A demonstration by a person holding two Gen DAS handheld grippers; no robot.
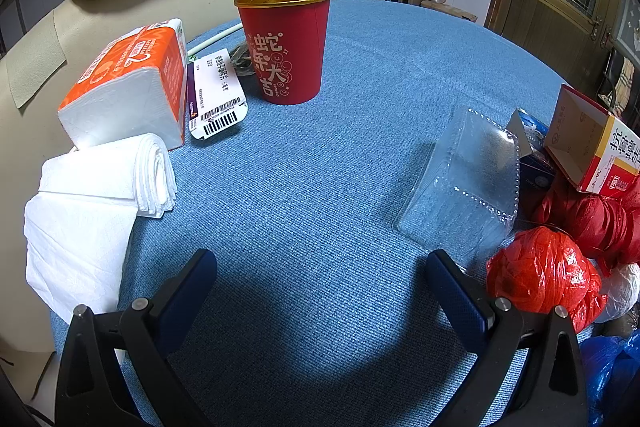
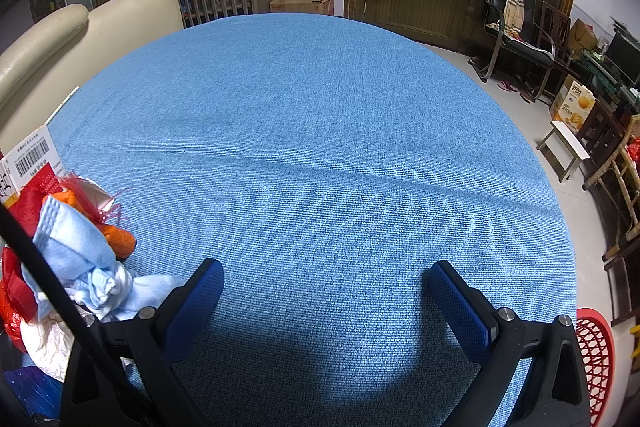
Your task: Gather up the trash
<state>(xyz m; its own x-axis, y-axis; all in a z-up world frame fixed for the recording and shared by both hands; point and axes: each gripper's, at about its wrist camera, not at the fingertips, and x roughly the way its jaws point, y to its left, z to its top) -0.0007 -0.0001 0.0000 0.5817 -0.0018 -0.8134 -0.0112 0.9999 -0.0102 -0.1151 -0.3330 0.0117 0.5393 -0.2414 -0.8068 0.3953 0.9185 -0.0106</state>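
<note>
the left gripper hangs over the near middle of the table, jaws spread wide with only blue cloth between them. just beside its right finger lies a crumpled red plastic bag, and next to that, toward the table's right edge, a clear plastic clamshell box lies on the cloth. behind these, at the right edge, a small open carton lies tipped on more red wrapping, with a blue packet wedged between carton and clamshell. a blue bag shows at the near right corner. to the left of the gripper, loose white tissues overhang the left edge; behind them stands an orange tissue pack, and a flat medicine box with barcodes lies just beside it. a red paper cup stands upright near the far left edge.

the right gripper hangs over a bare stretch of the same blue table, jaws likewise spread wide and holding nothing. just beside its left finger sits a trash heap: a crumpled blue face mask, red wrapping, an orange scrap and white paper, with a barcoded box behind. below the table's near right edge a red mesh basket shows.
</note>
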